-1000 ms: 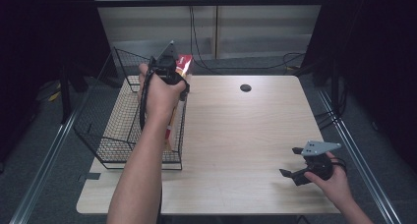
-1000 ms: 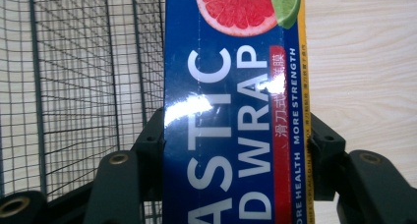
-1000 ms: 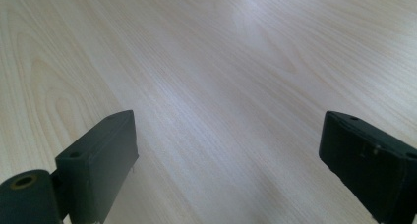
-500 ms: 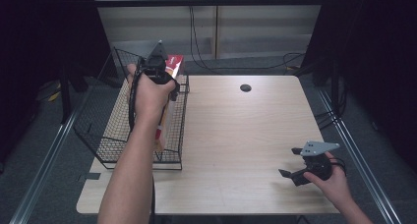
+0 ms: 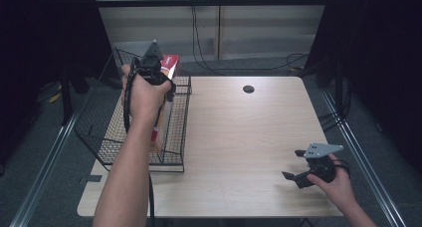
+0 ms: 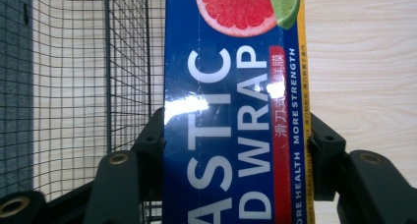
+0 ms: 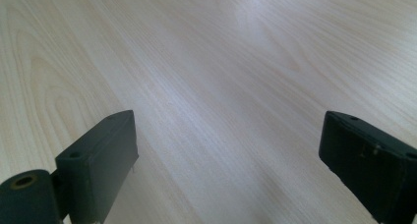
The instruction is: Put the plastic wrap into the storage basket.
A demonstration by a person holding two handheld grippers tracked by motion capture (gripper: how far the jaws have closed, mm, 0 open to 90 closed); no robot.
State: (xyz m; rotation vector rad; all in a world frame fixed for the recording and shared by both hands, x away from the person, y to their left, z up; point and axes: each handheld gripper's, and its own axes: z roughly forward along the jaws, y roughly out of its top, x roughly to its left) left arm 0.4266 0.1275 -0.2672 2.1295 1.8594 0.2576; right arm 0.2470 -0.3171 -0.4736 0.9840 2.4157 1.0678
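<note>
- High view: your left gripper is raised over the far end of the wire basket, which sits at the desk's left edge. It clamps a long box that slants down into the basket, red end up by the basket's far rim.
- High view: your right gripper sits low near the desk's near-right corner, jaws spread, nothing between them. A small dark hole lies near the far edge.
- Left gripper view: both jaws press the sides of the blue box, a plastic wrap carton with a grapefruit picture; basket mesh behind at left, bare desk at right.
- Right gripper view: jaws wide apart over bare wood; they hold nothing.
</note>
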